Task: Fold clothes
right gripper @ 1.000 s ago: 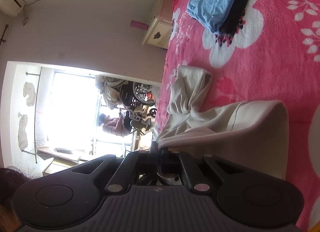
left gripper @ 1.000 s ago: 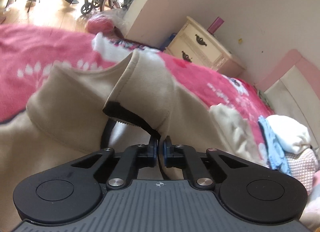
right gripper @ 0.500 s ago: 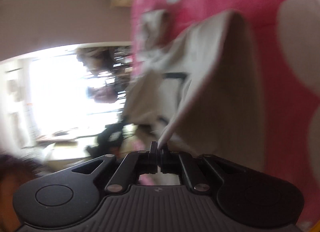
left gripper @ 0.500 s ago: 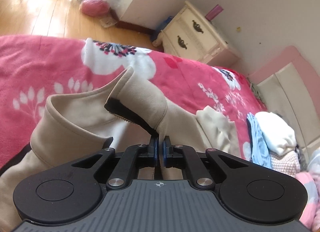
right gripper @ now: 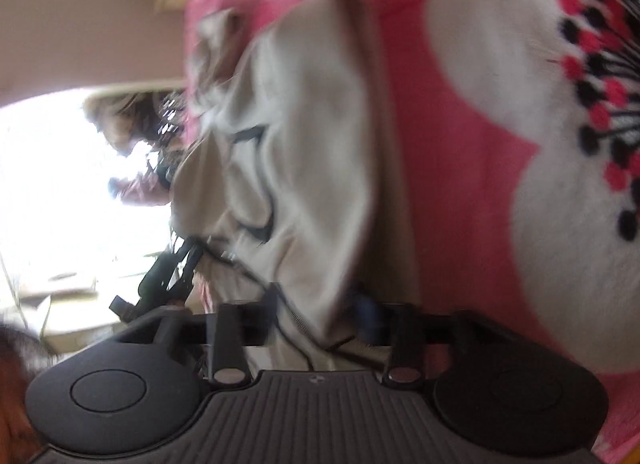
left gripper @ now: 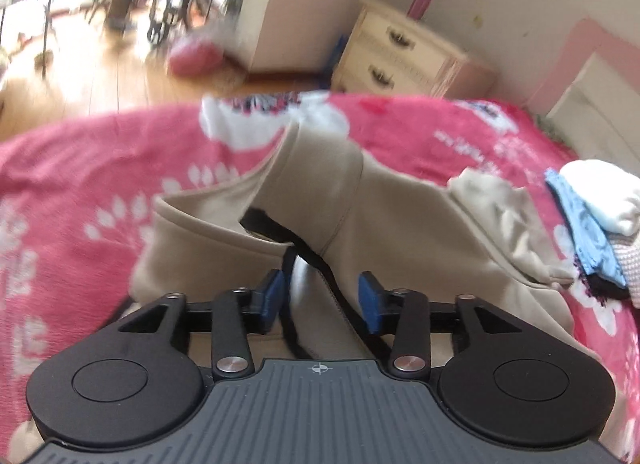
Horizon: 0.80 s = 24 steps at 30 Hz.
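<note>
The beige garment [left gripper: 400, 224] lies on the pink floral blanket [left gripper: 80, 168] at frame centre, a fold running between the left gripper [left gripper: 322, 298] fingers. Both jaws are opening; pads clear of cloth. The right gripper [right gripper: 320, 312] likewise straddles a loose fold, blurred.

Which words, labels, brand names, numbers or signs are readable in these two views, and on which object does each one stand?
None is readable in either view.
The left gripper body bears only a small crosshair mark, no letters.
The beige garment, the pink floral blanket and the cream nightstand show no print; the right wrist view is too blurred to tell.
</note>
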Available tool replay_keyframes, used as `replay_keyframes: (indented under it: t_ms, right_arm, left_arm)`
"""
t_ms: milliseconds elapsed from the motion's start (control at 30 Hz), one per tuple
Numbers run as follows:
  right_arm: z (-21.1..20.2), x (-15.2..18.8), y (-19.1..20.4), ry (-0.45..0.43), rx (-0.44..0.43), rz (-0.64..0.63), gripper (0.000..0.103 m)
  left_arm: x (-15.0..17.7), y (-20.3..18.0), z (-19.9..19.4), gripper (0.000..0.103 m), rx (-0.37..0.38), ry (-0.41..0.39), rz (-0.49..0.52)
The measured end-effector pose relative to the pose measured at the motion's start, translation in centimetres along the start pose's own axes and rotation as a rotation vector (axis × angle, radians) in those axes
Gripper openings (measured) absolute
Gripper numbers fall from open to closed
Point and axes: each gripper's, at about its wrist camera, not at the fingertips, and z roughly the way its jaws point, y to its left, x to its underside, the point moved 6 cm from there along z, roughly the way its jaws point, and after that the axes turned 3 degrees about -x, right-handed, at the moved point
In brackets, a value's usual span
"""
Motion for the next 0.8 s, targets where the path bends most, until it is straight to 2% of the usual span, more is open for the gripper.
replay_keyframes:
  t_ms: [133, 267, 367, 433, 467, 500, 533, 633, 667, 733, 800]
  right_arm:
    - [0.6, 0.6, 2.4, -0.004, 0.043, -0.147, 0.059]
    - [2.1, 1.1, 5.1, -0.014, 0.161, -0.420, 0.059]
    - [3.0, 2.6, 6.4, -0.022, 0.256, -0.628, 0.058]
    - [3.4, 3.0, 6.5, -0.024, 0.296, -0.697, 0.047]
    - [3.6, 3.0, 6.4, -0.010, 0.307, -0.701, 0.024]
    - [3.5, 2.8, 6.2, 0.003, 0.307, -0.681, 0.012]
    - [3.3, 2.6, 6.1, 0.016, 0.305, -0.659, 0.011]
    - [2.7, 1.7, 6.3, 0.024, 0.190, -0.520, 0.009]
    - [2.5, 1.4, 6.4, 0.031, 0.112, -0.437, 0.009]
    - [2.0, 1.2, 6.6, 0.087, -0.102, -0.257, 0.007]
    - [2.0, 1.3, 6.4, 0.116, -0.167, -0.198, 0.007]
  left_arm:
    - [1.4, -0.6, -2.4, 0.045, 0.083, -0.041, 0.057]
    - [3.5, -2.2, -3.5, 0.046, 0.155, -0.019, 0.111]
    - [5.5, -4.2, -3.9, 0.046, 0.188, -0.007, 0.209]
    - [6.7, -5.7, -4.1, 0.046, 0.220, 0.000, 0.272]
    - [7.0, -6.2, -4.0, 0.046, 0.236, 0.003, 0.287]
    - [7.4, -6.8, -4.0, 0.046, 0.253, 0.006, 0.302]
    - [7.6, -7.2, -3.9, 0.046, 0.269, 0.010, 0.312]
    - [7.8, -7.9, -3.8, 0.046, 0.296, 0.016, 0.318]
    - [7.8, -8.0, -3.7, 0.046, 0.299, 0.015, 0.320]
    - [7.9, -8.0, -3.5, 0.047, 0.305, 0.022, 0.320]
    - [8.1, -8.1, -2.9, 0.047, 0.306, 0.049, 0.323]
